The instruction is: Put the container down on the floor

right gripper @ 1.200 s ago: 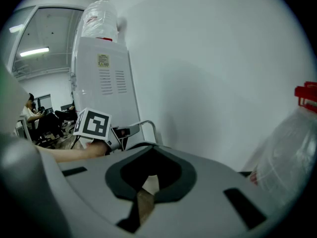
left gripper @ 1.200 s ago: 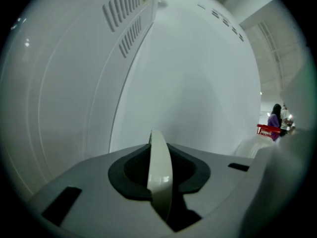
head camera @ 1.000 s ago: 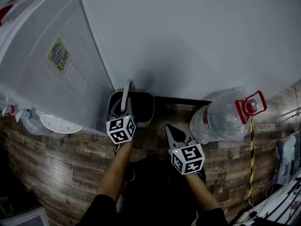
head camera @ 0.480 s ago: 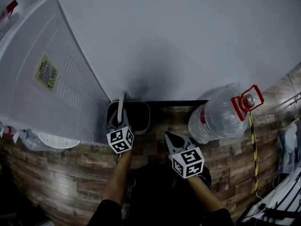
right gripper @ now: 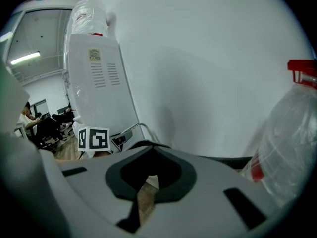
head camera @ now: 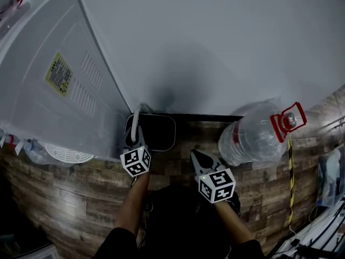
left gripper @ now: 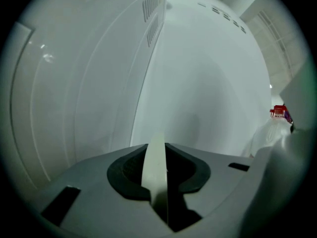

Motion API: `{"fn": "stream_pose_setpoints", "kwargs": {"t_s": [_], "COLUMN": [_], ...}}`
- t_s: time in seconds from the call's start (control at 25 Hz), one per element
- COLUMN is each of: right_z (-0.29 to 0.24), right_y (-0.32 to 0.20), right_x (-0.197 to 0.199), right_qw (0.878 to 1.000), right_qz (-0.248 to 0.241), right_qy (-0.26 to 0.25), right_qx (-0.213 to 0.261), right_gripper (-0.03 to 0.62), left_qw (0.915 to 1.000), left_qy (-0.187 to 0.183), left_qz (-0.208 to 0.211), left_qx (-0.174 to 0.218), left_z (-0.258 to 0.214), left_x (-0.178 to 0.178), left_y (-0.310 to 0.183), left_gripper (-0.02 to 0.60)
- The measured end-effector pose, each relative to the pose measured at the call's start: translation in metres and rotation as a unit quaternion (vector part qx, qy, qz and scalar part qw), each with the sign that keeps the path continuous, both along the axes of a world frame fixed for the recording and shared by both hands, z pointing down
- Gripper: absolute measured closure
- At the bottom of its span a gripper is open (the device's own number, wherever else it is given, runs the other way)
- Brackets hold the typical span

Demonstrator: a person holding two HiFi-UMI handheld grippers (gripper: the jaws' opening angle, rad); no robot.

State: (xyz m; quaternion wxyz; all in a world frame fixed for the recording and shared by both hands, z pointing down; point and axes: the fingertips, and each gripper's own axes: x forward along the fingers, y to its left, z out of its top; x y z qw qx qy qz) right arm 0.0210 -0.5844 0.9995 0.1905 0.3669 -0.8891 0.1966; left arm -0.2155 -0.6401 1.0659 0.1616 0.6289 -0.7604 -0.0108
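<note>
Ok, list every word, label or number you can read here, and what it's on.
Yellow label on the white appliance: print too small to read.
Red band on the water bottle: blurred, unreadable.
Black-and-white squares on the marker cubes: patterns, no words.
No other writing shows.

a tall white appliance (head camera: 64, 85) with a yellow label (head camera: 58, 74) stands on the left against the white wall (head camera: 215, 47), and to the right a big clear water bottle (head camera: 250, 136) with a red handle (head camera: 288, 121) sits near the black baseboard (head camera: 205, 117).
</note>
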Motion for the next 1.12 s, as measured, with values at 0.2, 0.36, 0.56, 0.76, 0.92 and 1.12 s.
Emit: {"fn": "stream_pose_setpoints", "kwargs": {"t_s": [0.2, 0.36, 0.56, 0.76, 0.92, 1.12], "right_z": [0.002, 0.004, 0.004, 0.001, -0.003, -0.013], "right_y": [0.003, 0.006, 0.008, 0.011, 0.013, 0.016], "right_x": [-0.008, -0.013, -0.021, -0.03, -0.035, -0.039], "right_qw": [1.0, 1.0, 1.0, 0.999, 0.999, 0.998], "right_qz": [-0.011, -0.017, -0.026, -0.039, -0.044, -0.049], "right_qy": [-0.004, -0.007, -0.014, -0.019, -0.026, -0.036], "right_qx": [-0.002, -0.006, -0.007, -0.006, 0.0, 0.009], "right_gripper": [0.583, 0.583, 0.583, 0.583, 0.583, 0.583], "left_qw": [0.9996, 0.9987, 0.9983, 0.9984, 0.999, 0.9984], "left_qy": [0.005, 0.002, -0.002, -0.007, -0.019, -0.041], "left_qz": [-0.02, -0.033, -0.03, -0.029, -0.014, 0.017], "left_qx": [-0.017, -0.039, -0.049, -0.048, -0.039, -0.034], "left_z": [0.007, 0.015, 0.02, 0.014, 0.003, -0.015], "left_x": [-0.014, -0.019, -0.017, -0.013, -0.009, -0.002], "left_y": [0.013, 0.031, 0.052, 0.071, 0.078, 0.081], "left_gripper": [0.491, 0.451, 0.442, 0.442, 0.443, 0.523]}}
